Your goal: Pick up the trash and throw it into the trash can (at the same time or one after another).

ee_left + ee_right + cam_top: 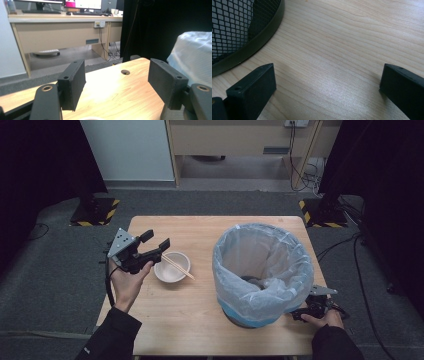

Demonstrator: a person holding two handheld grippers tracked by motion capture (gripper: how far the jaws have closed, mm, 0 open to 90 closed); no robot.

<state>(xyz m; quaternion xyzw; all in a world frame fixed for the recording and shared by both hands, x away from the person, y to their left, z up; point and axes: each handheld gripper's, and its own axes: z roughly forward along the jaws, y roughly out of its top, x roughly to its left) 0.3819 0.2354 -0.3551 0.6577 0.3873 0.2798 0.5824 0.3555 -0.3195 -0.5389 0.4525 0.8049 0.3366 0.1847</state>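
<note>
The left gripper [154,241] hangs wide-jawed and empty above the small white bowl [171,267] holding wooden chopsticks [177,267], seemingly poised to grasp. The right gripper [327,92], jaws wide, rests low beside the black mesh bin lined with a pale plastic bag [262,270], perhaps to steady it.

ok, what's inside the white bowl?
A pair of wooden chopsticks lies across the white bowl, tips past its right rim. Nothing else shows inside. The open left gripper hovers at its left edge, hiding a little of the rim.

bin [262,270]: base hidden behind bag overhang, contents unclear | right gripper [300,314]: jaws mostly hidden behind bin | bowl [86,118]: cut off by bottom edge
</note>
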